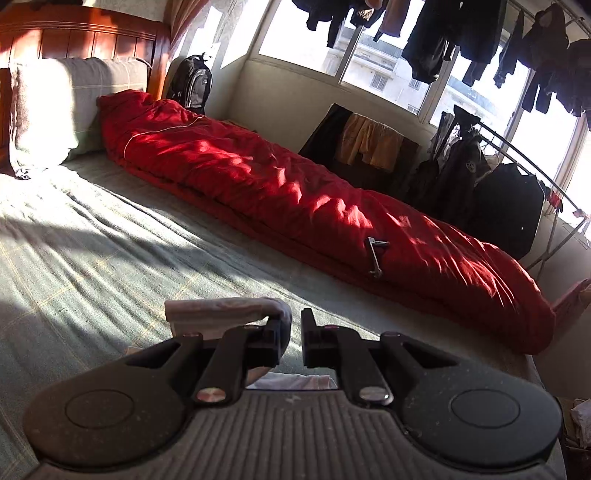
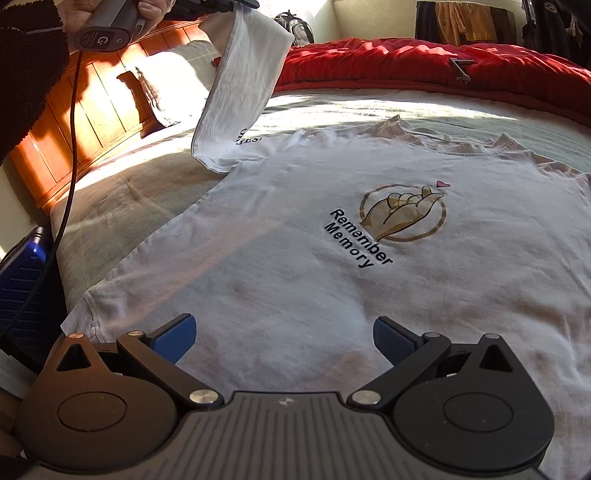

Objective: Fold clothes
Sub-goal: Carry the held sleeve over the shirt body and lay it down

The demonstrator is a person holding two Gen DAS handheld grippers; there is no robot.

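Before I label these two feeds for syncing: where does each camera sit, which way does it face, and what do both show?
Left wrist: on the left gripper, raised, looking across the bed toward the windows; its fingers pinch a sleeve.
Right wrist: on the right gripper, low over the white T-shirt, facing the headboard; jaws open, person's left hand at top left.
Shared: red quilt, black backpack, the lifted sleeve.

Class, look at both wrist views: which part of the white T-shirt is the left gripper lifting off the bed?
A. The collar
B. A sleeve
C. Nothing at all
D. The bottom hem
B: the sleeve hangs up from the T-shirt into the left gripper, while the right gripper is open.
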